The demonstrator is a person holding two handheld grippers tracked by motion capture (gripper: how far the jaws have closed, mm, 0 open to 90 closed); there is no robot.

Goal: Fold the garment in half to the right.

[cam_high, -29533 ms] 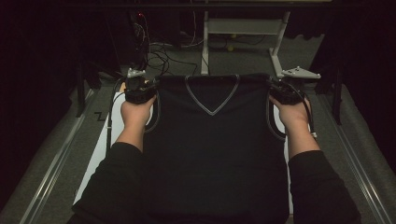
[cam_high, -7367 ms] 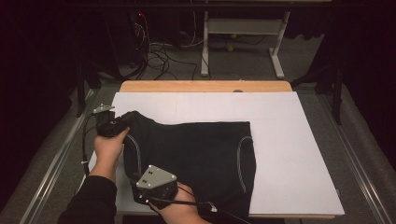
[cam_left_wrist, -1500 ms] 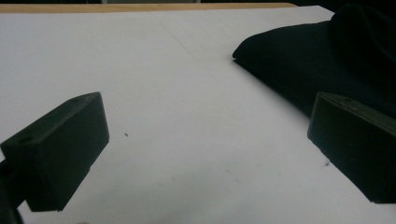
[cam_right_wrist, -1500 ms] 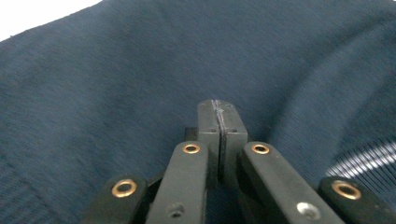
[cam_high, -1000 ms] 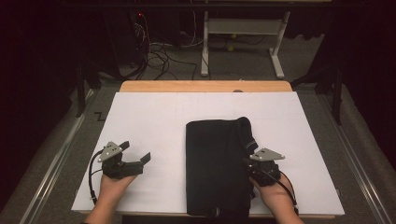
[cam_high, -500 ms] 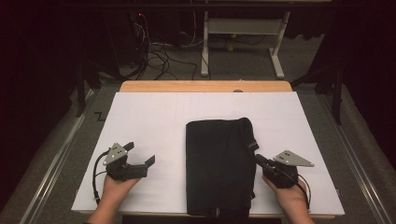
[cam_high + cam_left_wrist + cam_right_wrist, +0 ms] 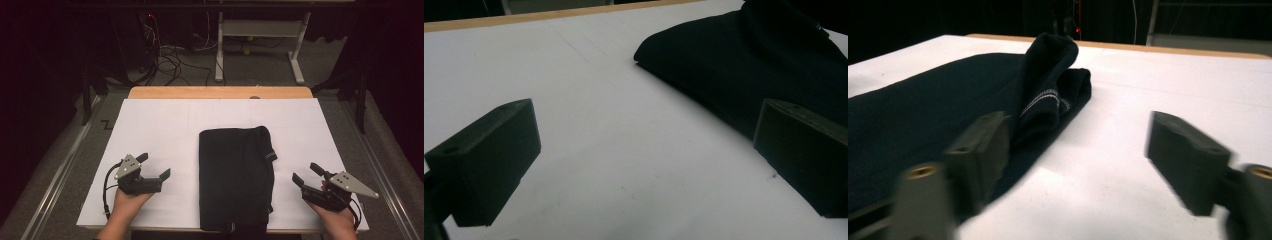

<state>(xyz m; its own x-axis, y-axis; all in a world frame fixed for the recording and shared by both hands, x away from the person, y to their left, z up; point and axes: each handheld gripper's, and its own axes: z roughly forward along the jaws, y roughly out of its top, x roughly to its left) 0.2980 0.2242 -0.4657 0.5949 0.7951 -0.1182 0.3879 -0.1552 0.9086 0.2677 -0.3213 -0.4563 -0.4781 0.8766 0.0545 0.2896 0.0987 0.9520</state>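
A black garment (image 7: 236, 177), folded into a long upright rectangle, lies flat on the white table cover (image 7: 165, 125). It sits in the middle of the cover's near half, its near end reaching the front edge. A ribbed trim with thin pale stripes (image 7: 1045, 100) shows along the fold on the garment's right side, where the cloth bunches up slightly at the far right corner.

The left gripper (image 7: 151, 167) is held in a hand (image 7: 125, 202) to the left of the garment, clearly apart from it, above the bare cover. Its jaws stand wide apart with nothing between them; in the left gripper view only white cover lies in the gap, with the garment's left edge (image 7: 704, 107) beyond the right-hand jaw.

The right gripper (image 7: 306, 175) is held to the right of the garment, near its right edge but not touching it. Its jaws have just been opening and now stand wide, with nothing between them. In the right gripper view the folded edge lies behind the left-hand jaw, and bare cover fills the gap.

A wooden table edge (image 7: 220, 92) runs along the far side, beyond the garment.
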